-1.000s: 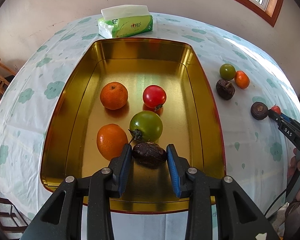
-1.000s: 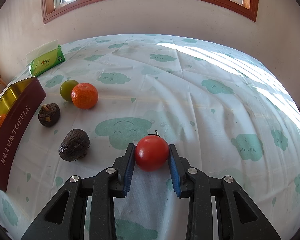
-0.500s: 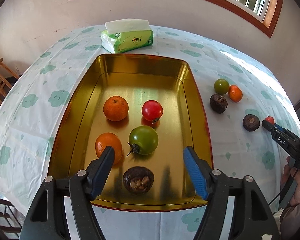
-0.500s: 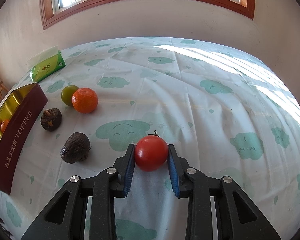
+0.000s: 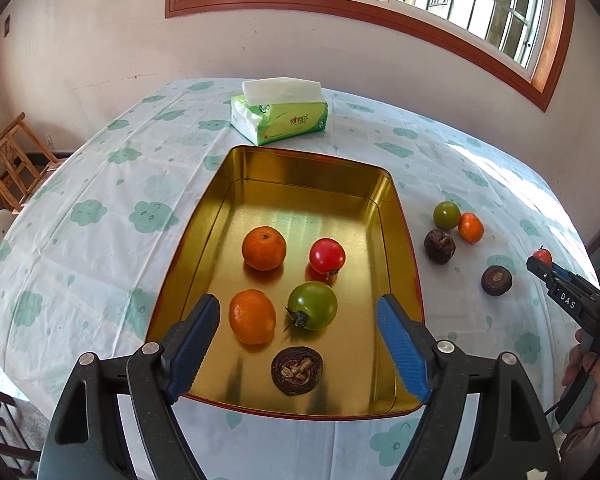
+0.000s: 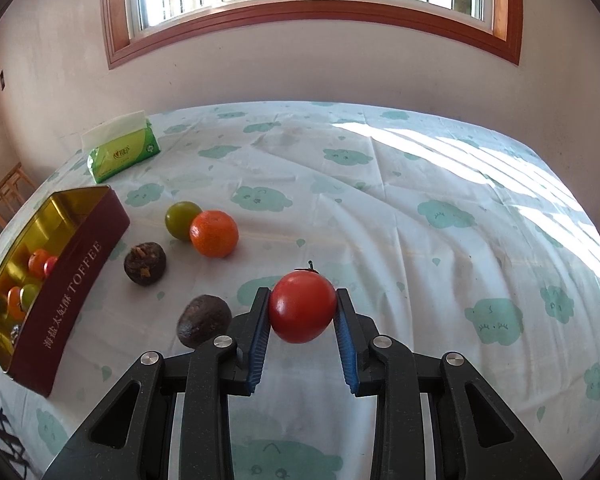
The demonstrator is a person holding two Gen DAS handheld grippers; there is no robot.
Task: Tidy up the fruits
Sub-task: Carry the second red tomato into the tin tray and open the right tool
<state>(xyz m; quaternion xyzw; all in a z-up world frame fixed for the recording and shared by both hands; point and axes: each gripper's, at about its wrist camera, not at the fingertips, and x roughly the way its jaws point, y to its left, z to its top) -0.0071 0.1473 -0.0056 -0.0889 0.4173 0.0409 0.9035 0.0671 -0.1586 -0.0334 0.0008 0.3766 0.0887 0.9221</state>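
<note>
A gold tin [image 5: 396, 216] with a dark red outside [image 6: 80, 280] holds two oranges [image 5: 264, 248], a red tomato [image 5: 327, 256], a green tomato [image 5: 313, 306] and a dark brown fruit [image 5: 297, 370]. My left gripper [image 5: 299, 344] is open and empty, raised above the tin's near end. My right gripper [image 6: 302, 316] is shut on a red tomato [image 6: 302, 306], lifted above the cloth; it also shows in the left wrist view [image 5: 542, 257]. On the cloth lie a green tomato [image 6: 182, 220], an orange [image 6: 214, 234] and two dark brown fruits [image 6: 145, 263] [image 6: 203, 320].
A green tissue pack [image 5: 279, 114] lies behind the tin. The table has a white cloth with green clouds [image 6: 420, 220]. A wooden chair [image 5: 12, 160] stands past the table's left edge. A wall with a window is behind.
My left gripper opened, let the dark brown fruit go in the tin, and pulled back and up. My right gripper lifted the red tomato off the cloth.
</note>
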